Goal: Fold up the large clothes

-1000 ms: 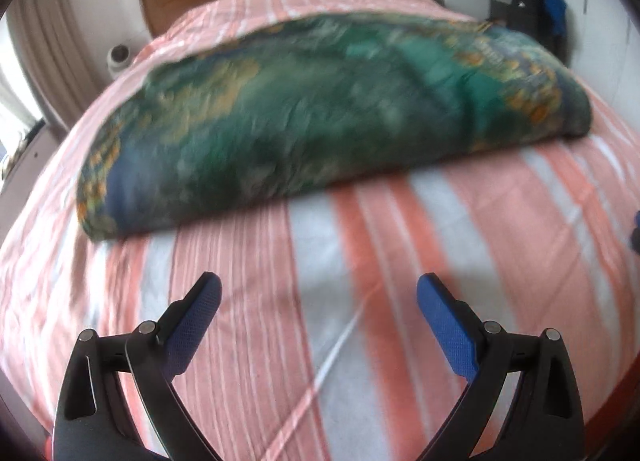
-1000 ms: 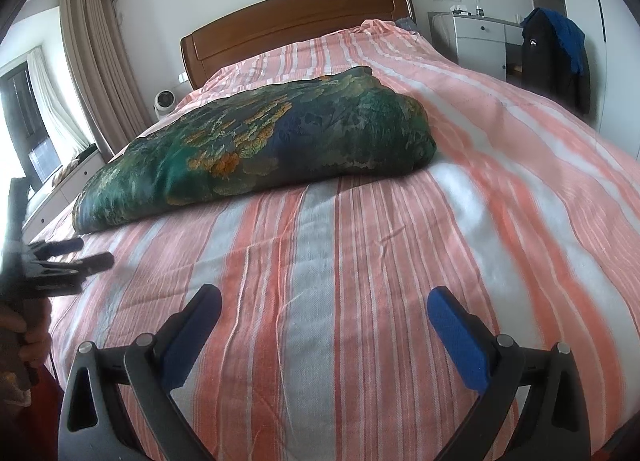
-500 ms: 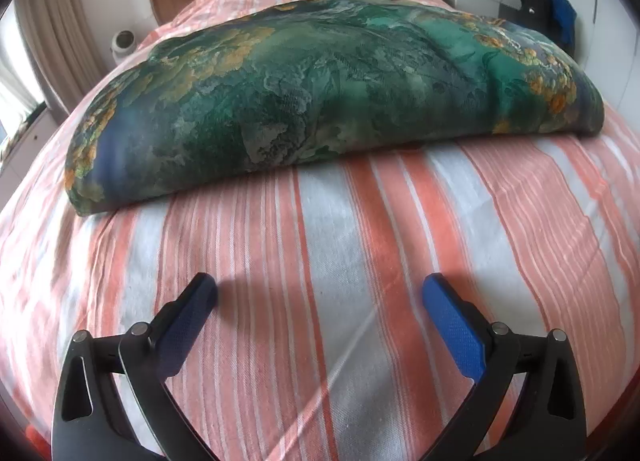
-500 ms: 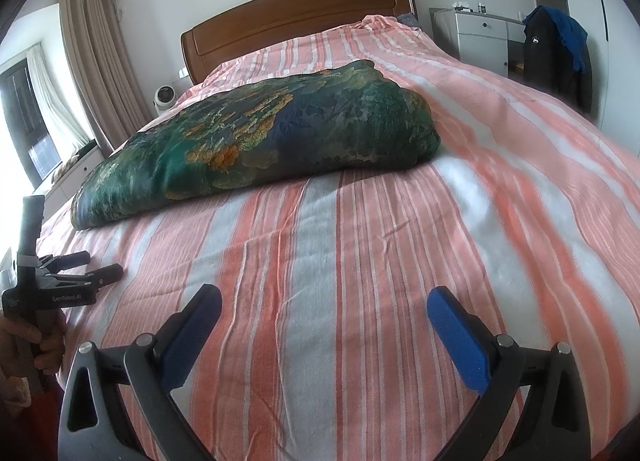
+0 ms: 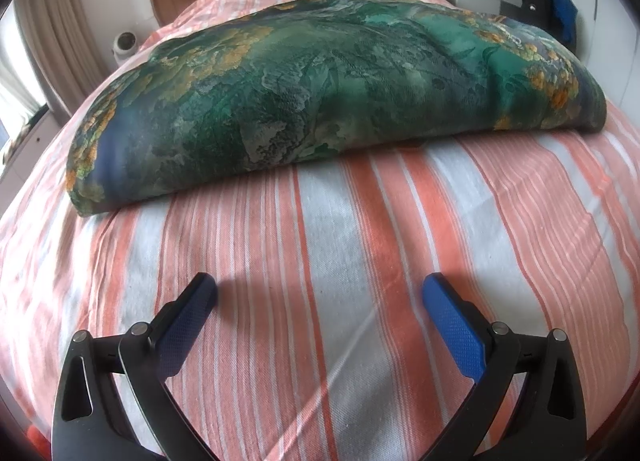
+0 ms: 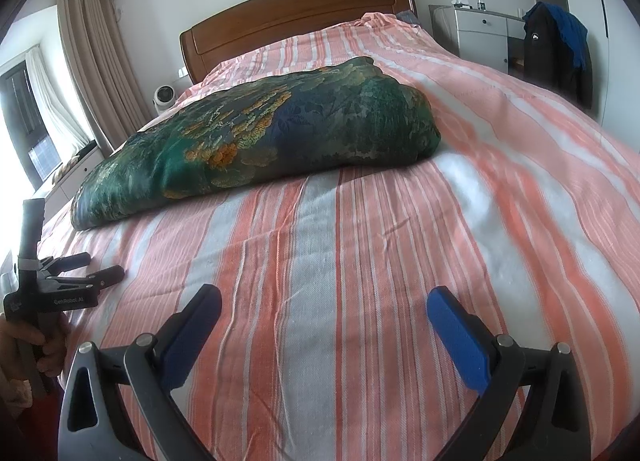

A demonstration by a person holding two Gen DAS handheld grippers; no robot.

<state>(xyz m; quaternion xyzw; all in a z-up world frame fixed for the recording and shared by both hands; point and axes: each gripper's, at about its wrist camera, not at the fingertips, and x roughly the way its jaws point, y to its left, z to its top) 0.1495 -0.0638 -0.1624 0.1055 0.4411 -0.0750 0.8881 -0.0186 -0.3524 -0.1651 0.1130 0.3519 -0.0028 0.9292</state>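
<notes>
Both the left gripper (image 5: 320, 297) and right gripper (image 6: 324, 301) hover with jaws wide above the striped bed (image 6: 400, 261). The glossy green floral folded garment (image 5: 320, 93) looks slippery; a shallow pinch probably catches one layer only, undoing the fold.

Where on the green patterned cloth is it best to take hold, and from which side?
Probably the near corners of the green patterned cloth: its long thick edge faces both open grippers. Left gripper approaches the left corner low from the front, right gripper the right corner, one finger sliding under against the striped bedsheet.
</notes>
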